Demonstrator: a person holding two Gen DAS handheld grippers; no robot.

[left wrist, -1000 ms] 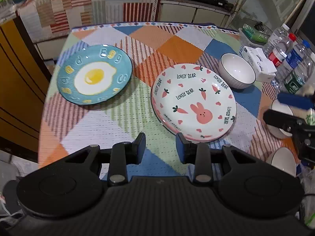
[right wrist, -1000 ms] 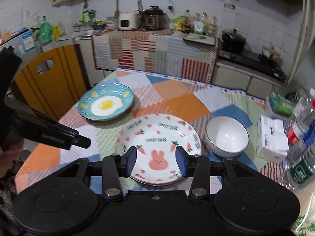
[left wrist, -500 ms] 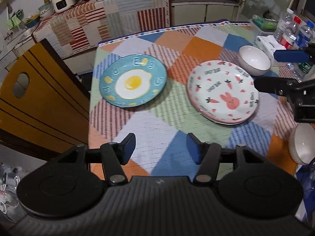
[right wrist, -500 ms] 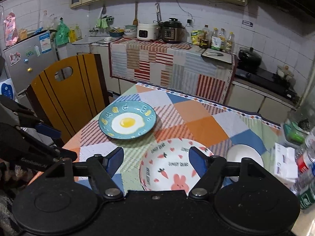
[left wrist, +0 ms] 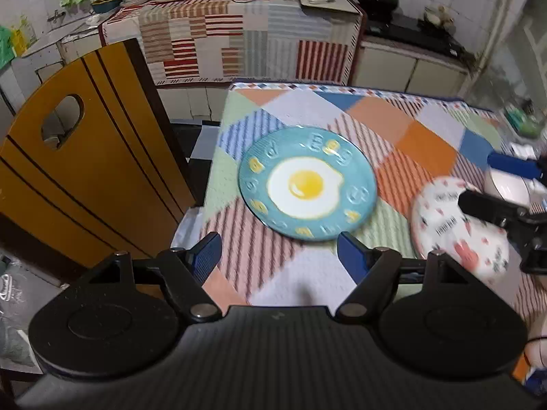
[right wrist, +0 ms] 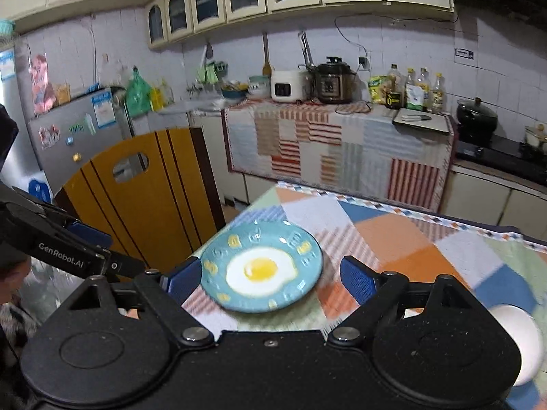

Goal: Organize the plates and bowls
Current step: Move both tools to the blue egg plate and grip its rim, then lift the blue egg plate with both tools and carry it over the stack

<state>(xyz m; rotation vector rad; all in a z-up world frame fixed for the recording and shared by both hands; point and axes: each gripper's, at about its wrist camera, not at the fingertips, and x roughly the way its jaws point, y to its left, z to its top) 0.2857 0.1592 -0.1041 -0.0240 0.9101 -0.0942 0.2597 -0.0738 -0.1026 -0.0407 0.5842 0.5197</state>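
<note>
A blue plate with a fried-egg print [left wrist: 307, 198] lies on the patchwork tablecloth near the table's left edge; it also shows in the right wrist view [right wrist: 261, 266]. A white rabbit-print plate [left wrist: 458, 229] lies to its right, with a white bowl [left wrist: 506, 188] behind it. My left gripper [left wrist: 278, 256] is open and empty, just short of the blue plate. My right gripper [right wrist: 270, 280] is open and empty, held above the table with the blue plate between its fingers in view. A white bowl [right wrist: 519, 338] sits at its right.
An orange chair back [left wrist: 85, 177] stands against the table's left side. The right gripper's fingers [left wrist: 492, 205] cross the right edge of the left wrist view. A covered counter [right wrist: 338, 143] with cookers and bottles runs behind the table.
Both grippers opened wider and swung left and back; the blue plate now sits centred in both views, the rabbit plate has slid to the right edge.
</note>
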